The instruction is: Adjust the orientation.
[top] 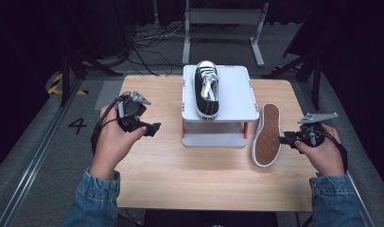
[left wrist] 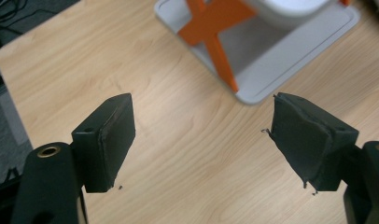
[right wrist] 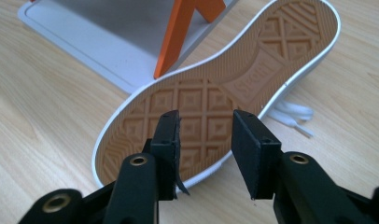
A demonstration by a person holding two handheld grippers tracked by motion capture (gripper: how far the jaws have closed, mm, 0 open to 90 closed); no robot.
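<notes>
One shoe (top: 206,90) already stood upright on the top shelf of the white stand (top: 237,94), toe toward the person, laces up, sitting on the left half of that shelf with the right half bare; that part of the job looked done. The second shoe (top: 267,135) was not yet placed: it lay on its side on the desk (top: 180,170), just right of the stand, its brown sole (right wrist: 215,93) turned toward the right hand and a white lace (right wrist: 290,114) trailing out from behind it. The right tongs (top: 287,138) were beside that shoe's heel end; in the right gripper view they (right wrist: 206,140) stood partly open in front of the sole, with nothing pinched between them, and whether a pad touched the rubber could not be told. The left tongs (top: 150,128) hung over bare desk to the left of the stand, well apart from both shoes; the left gripper view showed them (left wrist: 201,140) spread wide and empty, with only wood grain between them and the stand's orange brace (left wrist: 215,42) beyond. By my reading about half the work was finished: what remained was to grip the lying shoe, turn it upright and set it on the free half of the shelf beside its mate.
</notes>
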